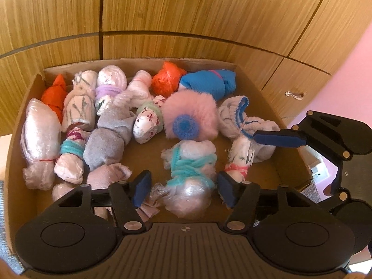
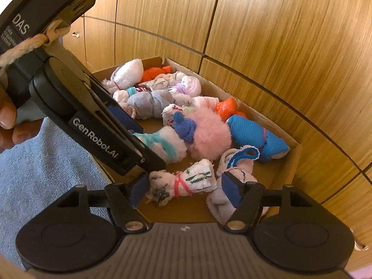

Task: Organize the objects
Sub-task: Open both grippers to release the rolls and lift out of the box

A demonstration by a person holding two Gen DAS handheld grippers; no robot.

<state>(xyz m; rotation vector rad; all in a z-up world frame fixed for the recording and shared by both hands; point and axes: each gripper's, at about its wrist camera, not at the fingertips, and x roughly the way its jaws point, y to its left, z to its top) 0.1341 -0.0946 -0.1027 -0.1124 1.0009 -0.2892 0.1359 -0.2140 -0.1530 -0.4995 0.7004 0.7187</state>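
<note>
A cardboard box (image 1: 16,139) (image 2: 294,150) holds several rolled sock bundles. My left gripper (image 1: 184,188) hangs over the box's near side, open around a white bundle tied with teal yarn (image 1: 189,169) (image 2: 162,143); small gaps show at both pads. My right gripper (image 2: 184,187) is open around a white bundle tied with red thread (image 2: 186,182) (image 1: 239,158), which lies on the box floor. In the left wrist view one blue finger (image 1: 276,138) of the right gripper reaches in from the right. The left gripper's body (image 2: 93,127) crosses the right wrist view.
A fluffy pink pom-pom with a blue knit cap (image 1: 189,116) (image 2: 209,137) lies mid-box beside a blue roll (image 1: 209,83), orange rolls (image 1: 167,78) and a grey roll (image 1: 107,139). Wooden cabinet doors (image 1: 186,11) stand close behind the box. Blue-grey carpet (image 2: 46,174) lies at left.
</note>
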